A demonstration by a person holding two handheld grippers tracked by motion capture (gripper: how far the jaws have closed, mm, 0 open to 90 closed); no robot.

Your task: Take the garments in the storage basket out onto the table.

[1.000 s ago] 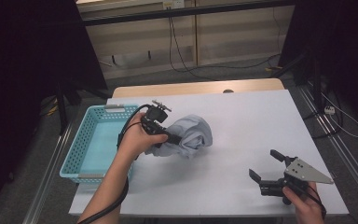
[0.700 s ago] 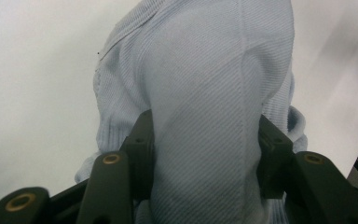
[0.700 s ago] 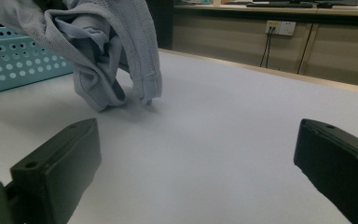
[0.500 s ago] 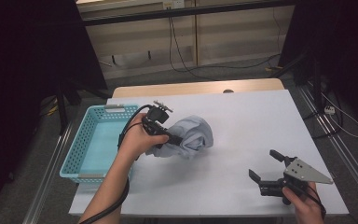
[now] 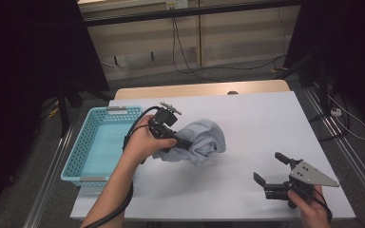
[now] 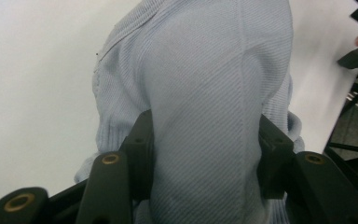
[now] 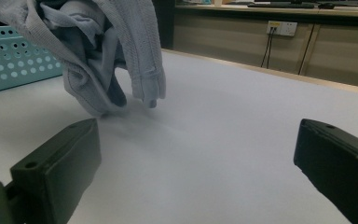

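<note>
Gripping pale blue garment (image 5: 204, 140), left gripper (image 5: 183, 143) raised, right gripper (image 5: 271, 171) gaping, low.

We see bare forearms, no sleeves. The left gripper (image 5: 183, 144) is black w/ a black cable looping off its back end. In its own view, brass-coloured rivets dot the matte black linkage. The right gripper (image 5: 272, 168) is black too, w/ blocky jaws, screw holes & a grey three-cornered plate on top.
</note>
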